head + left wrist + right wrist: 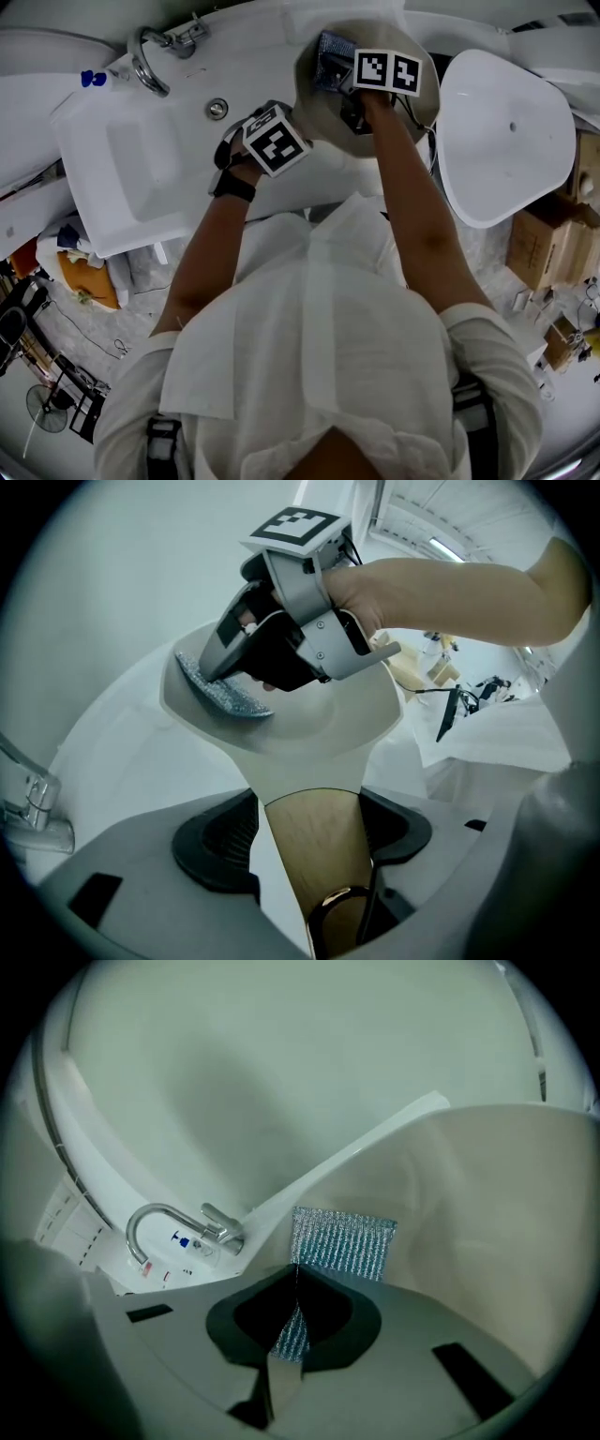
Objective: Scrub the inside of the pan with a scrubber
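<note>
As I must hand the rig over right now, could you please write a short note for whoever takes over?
Tongs: left tongs shut on the pan's wooden handle; right tongs shut on the scrubber.
Things: the pan is held just right of the sink; the scrubber lies against the pan's inner wall, near the rim.
Done: both grips are taken and the scrubber is inside the pan. How much is already scrubbed cannot be told.
Left: scrub the rest of the inside, probably the bottom and the opposite wall.
</note>
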A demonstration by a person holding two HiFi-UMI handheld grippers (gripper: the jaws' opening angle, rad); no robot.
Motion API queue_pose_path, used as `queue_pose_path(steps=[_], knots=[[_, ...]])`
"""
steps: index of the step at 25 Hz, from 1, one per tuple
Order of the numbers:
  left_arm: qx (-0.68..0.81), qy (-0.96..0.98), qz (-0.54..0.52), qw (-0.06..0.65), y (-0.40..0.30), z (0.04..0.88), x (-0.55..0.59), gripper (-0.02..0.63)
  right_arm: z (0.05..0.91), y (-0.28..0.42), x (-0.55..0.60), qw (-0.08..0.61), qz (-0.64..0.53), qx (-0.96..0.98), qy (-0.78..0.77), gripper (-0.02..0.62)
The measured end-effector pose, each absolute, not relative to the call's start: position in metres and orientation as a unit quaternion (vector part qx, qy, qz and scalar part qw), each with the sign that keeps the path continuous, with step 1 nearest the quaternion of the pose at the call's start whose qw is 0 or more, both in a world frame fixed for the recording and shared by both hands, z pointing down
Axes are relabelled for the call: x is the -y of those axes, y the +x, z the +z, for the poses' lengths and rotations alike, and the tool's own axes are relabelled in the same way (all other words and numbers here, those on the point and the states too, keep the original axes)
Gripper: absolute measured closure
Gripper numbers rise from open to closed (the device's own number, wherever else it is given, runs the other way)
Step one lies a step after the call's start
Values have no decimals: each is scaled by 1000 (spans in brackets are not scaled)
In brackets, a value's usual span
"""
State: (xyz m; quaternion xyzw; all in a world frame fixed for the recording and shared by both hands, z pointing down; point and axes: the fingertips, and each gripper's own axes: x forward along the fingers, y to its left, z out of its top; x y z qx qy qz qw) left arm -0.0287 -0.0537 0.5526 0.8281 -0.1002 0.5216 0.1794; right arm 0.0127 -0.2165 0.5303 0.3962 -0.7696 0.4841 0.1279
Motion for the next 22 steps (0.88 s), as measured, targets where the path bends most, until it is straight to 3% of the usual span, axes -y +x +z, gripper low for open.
queue_pose_path(steps=[4, 12, 22], knots=[[110, 834, 512, 177, -35, 544, 59, 256, 516, 36, 210, 97, 477, 771, 410, 578], [173, 862, 434, 197, -60, 496, 80, 269, 461, 84, 180, 20, 434, 787, 438, 578], [382, 894, 155, 173, -119, 383, 144, 558, 368, 131, 129, 14, 271, 827, 492, 578]])
